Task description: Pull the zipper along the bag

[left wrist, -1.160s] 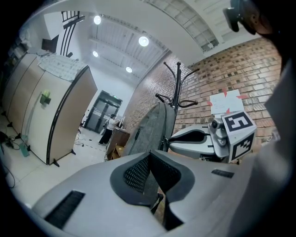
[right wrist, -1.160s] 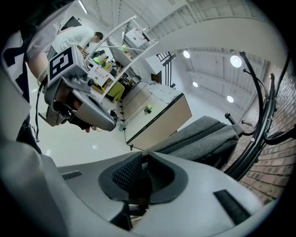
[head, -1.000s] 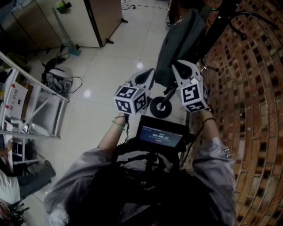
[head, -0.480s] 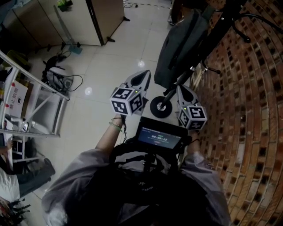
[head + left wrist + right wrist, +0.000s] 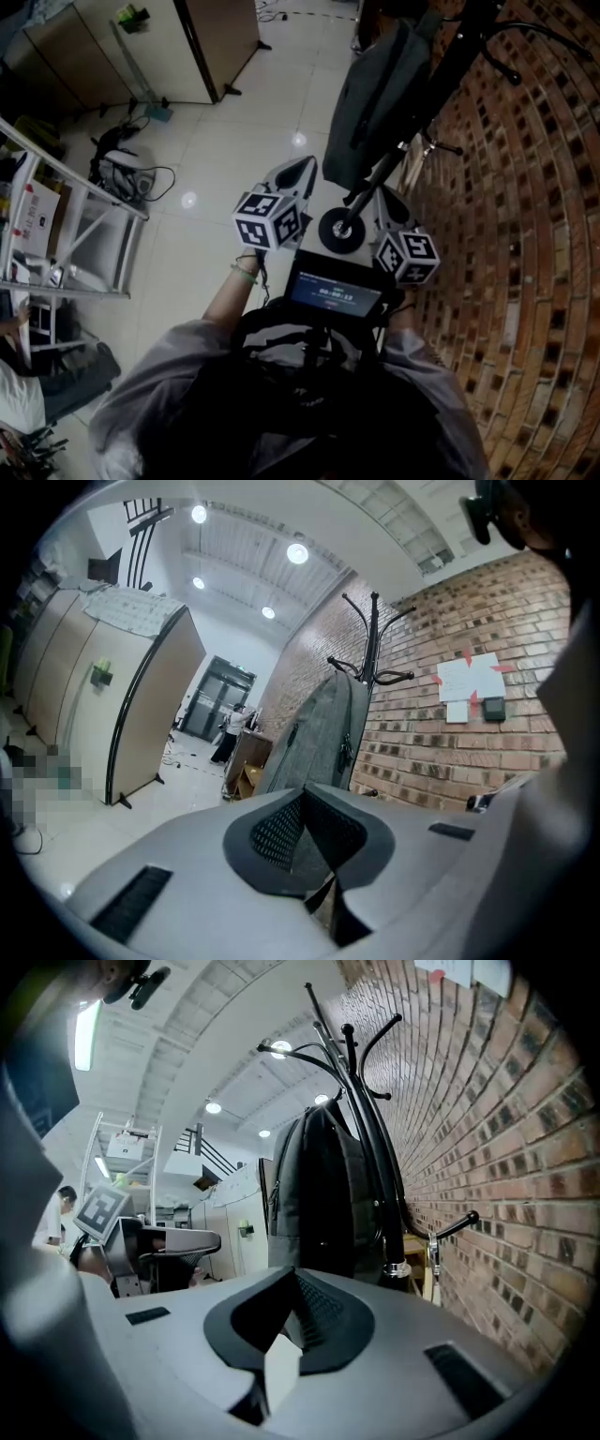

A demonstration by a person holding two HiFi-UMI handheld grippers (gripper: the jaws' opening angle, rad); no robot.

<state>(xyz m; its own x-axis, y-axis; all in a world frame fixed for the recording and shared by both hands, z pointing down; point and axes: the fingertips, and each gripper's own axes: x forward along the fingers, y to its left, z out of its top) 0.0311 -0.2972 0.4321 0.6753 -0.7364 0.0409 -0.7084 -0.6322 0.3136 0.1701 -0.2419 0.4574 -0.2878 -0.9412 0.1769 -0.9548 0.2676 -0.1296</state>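
Two grippers are held up, well short of the bag (image 5: 380, 94). The left gripper (image 5: 302, 169) is shut with nothing in it, and the right gripper (image 5: 386, 197) is being closed on nothing too. Farther off, the soft grey cloth bag is hung from a thin black coat stand (image 5: 448, 66), with its zipper (image 5: 348, 744) run down the side. Because the bag hangs free, it could be swung away and the small pull missed. A rough red brick wall (image 5: 525, 234) is seen behind.
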